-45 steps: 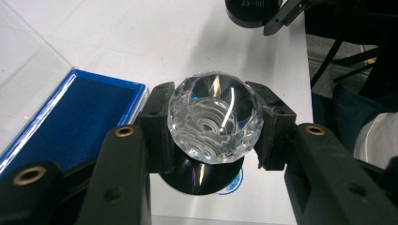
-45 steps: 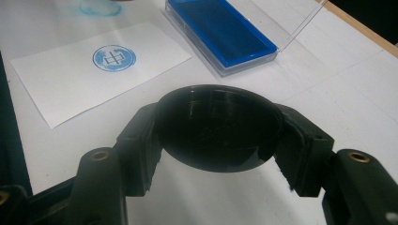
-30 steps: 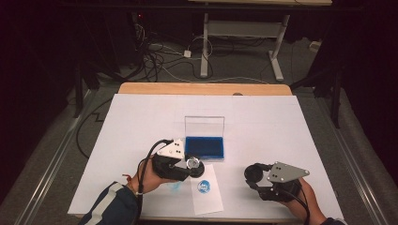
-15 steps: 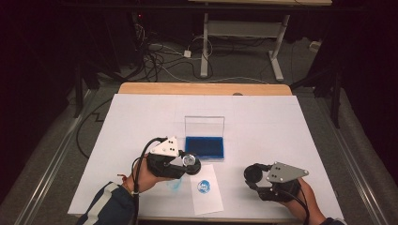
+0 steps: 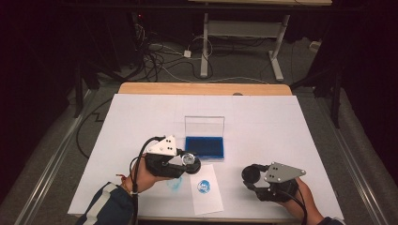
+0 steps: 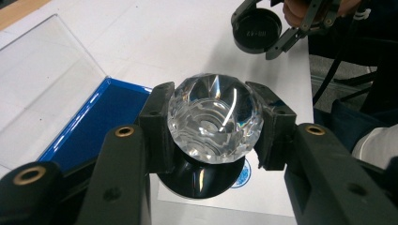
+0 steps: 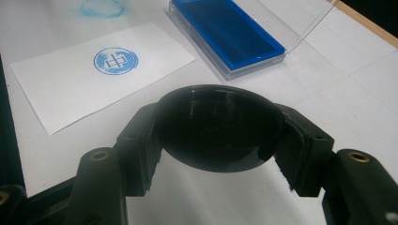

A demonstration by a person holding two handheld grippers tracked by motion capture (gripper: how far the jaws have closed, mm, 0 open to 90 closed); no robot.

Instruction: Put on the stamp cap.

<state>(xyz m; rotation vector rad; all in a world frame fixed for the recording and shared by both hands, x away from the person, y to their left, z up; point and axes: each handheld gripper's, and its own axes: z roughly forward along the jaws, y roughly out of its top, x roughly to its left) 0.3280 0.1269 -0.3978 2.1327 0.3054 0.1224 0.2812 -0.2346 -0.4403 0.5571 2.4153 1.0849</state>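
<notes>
My left gripper (image 5: 187,162) is shut on a stamp (image 5: 189,160) with a clear faceted knob (image 6: 213,117) and a black round base, held just above the table. The stamp hangs over the left edge of a white paper slip (image 5: 207,188) that bears a round blue imprint (image 5: 203,185). To the right, my right gripper (image 5: 252,176) is shut on a black round cap (image 7: 218,129), which the left gripper view also catches far off as the cap (image 6: 258,30). A blue ink pad (image 5: 204,146) lies in its open clear case behind the slip.
A blue ink smudge (image 5: 174,183) marks the white table cover (image 5: 281,126) left of the slip. The case's clear lid (image 5: 204,125) stands upright behind the pad. The slip (image 7: 103,70) and pad (image 7: 225,33) lie ahead of the right gripper.
My left gripper has drifted slightly left with the stamp. The right gripper has kept still with the cap.
</notes>
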